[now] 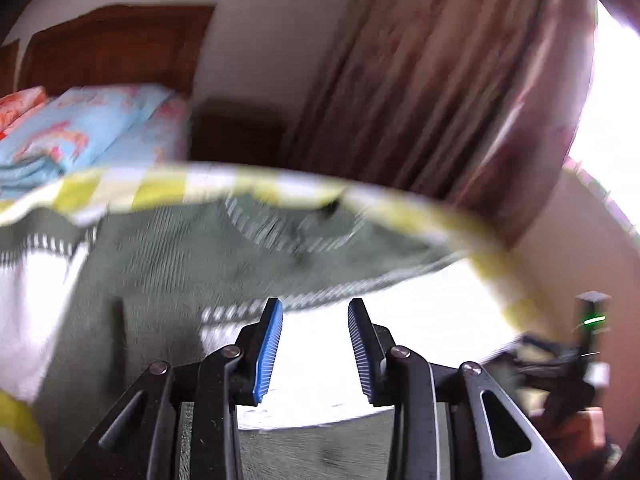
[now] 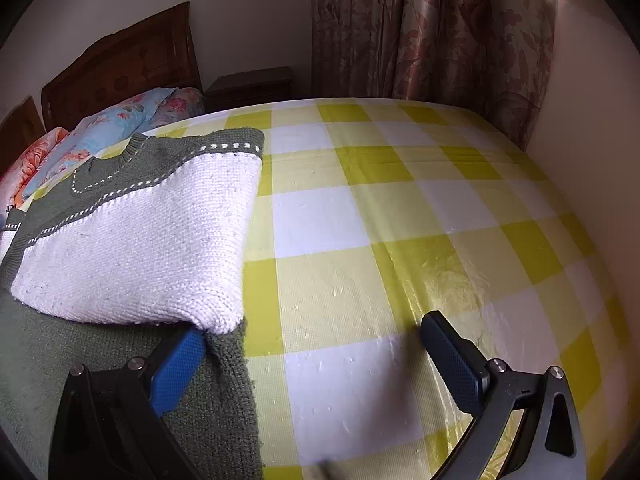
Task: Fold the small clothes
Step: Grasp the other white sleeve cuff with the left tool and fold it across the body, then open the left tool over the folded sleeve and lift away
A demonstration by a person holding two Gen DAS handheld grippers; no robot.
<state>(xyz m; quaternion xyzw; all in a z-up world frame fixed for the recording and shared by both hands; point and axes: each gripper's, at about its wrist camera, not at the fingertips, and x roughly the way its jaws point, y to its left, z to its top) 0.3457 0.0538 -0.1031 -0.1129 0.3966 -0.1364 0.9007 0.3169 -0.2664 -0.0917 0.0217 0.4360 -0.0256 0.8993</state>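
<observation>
Right wrist view: right gripper (image 2: 312,336) gapes wide at the grey-and-white knitted sweater (image 2: 132,240), hem at nine o'clock; left gripper (image 1: 315,320) stands narrowly parted, empty; both should pinch the hem squarely.

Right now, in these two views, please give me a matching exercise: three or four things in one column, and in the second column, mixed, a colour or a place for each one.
Things:
1. sweater
2. bed cover
3. curtain
4. headboard

Descriptions:
A. yellow and white checks
B. dark brown wood, behind the pillows
C. green and white knit, folded over on the bed
D. pinkish floral cloth hanging past the far side of the bed

Pairs: 1-C, 2-A, 3-D, 4-B
</observation>
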